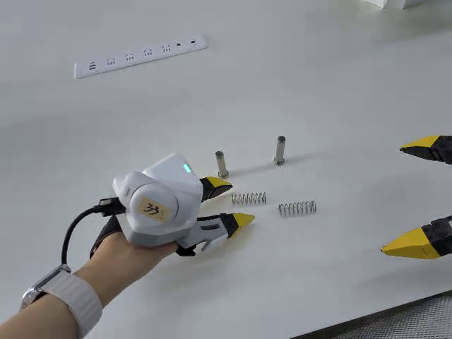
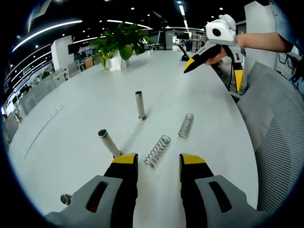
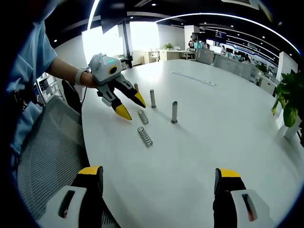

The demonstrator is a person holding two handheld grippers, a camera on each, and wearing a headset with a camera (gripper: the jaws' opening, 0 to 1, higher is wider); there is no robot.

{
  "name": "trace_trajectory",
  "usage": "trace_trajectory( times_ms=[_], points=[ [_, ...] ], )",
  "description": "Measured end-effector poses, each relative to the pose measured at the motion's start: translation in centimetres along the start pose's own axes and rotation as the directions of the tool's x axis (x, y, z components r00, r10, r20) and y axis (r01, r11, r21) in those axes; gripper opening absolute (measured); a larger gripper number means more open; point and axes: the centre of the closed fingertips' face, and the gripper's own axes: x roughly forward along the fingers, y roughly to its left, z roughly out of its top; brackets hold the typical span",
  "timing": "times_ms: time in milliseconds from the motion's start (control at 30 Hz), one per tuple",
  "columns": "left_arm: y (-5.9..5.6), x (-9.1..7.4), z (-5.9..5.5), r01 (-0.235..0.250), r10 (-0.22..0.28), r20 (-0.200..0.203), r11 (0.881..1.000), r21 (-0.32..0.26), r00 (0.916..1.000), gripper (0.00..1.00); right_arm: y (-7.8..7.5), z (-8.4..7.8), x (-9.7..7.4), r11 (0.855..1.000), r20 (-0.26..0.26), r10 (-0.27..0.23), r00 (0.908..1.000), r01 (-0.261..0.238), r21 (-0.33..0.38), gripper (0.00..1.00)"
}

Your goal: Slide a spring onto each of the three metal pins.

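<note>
Left tongs (image 1: pixel 239 202), handwritten "33" label (image 1: pixel 154 209)

White left tool (image 1: pixel 240 202) with black, yellow-tipped jaws, black cable (image 1: pixel 74 229), green light (image 1: pixel 186 168), handwritten label (image 1: pixel 154 210); white wristband (image 1: pixel 67 293), light-blue sleeve (image 3: pixel 38 52).

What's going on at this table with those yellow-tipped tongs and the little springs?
A person holds a two-jaw gripper in each hand over a white table. The left gripper, jaws open, is right at a spring lying flat near two upright metal pins. A second spring lies just beyond it. The right gripper hovers off to the side, jaws wide open, holding nothing. Neither of those pins has a spring on it yet.
</note>
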Motion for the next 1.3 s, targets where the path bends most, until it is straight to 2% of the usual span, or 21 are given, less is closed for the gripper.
trace_trajectory(
  times_ms=[100, 233, 333, 400, 500, 567, 733, 900, 1100, 1300],
  points=[
    [0.1, 0.2, 0.0, 0.004, -0.004, -0.021, 1.0, 0.012, 0.9998, 0.25, 0.2, -0.2, 0.0, 1.0, -0.001, -0.001, 1.0, 0.001, 0.004, 0.97],
    [0.0, 0.7, 0.1, 0.021, -0.021, -0.041, 1.0, 0.012, 0.9989, 0.25, 0.3, -0.2, -0.1, 1.0, 0.004, 0.0, 1.0, 0.0, 0.014, 0.97],
    [0.0, 0.9, -0.1, 0.035, -0.032, -0.08, 0.999, 0.037, 0.9963, 0.23, 0.4, -0.3, -0.2, 1.0, 0.004, -0.001, 1.0, 0.001, 0.02, 0.96],
    [-0.1, 1.0, -0.1, 0.046, -0.043, -0.1, 0.999, 0.024, 0.994, 0.23, 0.4, -0.4, -0.2, 1.0, 0.004, -0.003, 1.0, 0.003, 0.02, 0.96],
    [0.3, 1.0, -0.2, 0.033, -0.025, -0.134, 0.998, 0.051, 0.9907, 0.22, 0.4, -0.4, -0.3, 1.0, 0.008, -0.005, 1.0, 0.004, 0.027, 0.96],
    [0.3, 1.1, -0.3, 0.037, -0.031, -0.144, 0.999, 0.038, 0.9891, 0.2, 0.4, -0.5, -0.2, 1.0, 0.009, -0.005, 0.9999, 0.004, 0.028, 0.96],
    [0.4, 1.2, -0.8, 0.041, -0.031, -0.176, 0.998, 0.053, 0.984, 0.15, 0.4, -0.4, -0.2, 1.0, 0.016, -0.004, 0.9999, 0.003, 0.031, 0.96],
    [0.4, 1.2, -0.8, 0.047, -0.038, -0.177, 0.998, 0.043, 0.9835, 0.14, 0.3, -0.5, -0.3, 0.999, 0.019, -0.007, 0.9998, 0.007, 0.033, 0.96],
    [0.4, 1.3, -1.0, 0.062, -0.053, -0.198, 0.997, 0.041, 0.9788, 0.08, 0.2, -0.5, -0.3, 0.999, 0.021, -0.01, 0.9997, 0.009, 0.035, 0.96],
    [0.3, 1.4, -1.0, 0.065, -0.057, -0.207, 0.997, 0.032, 0.9767, 0.07, 0.4, -0.7, -0.2, 0.999, 0.02, -0.009, 0.9998, 0.008, 0.038, 0.96]
  ],
)
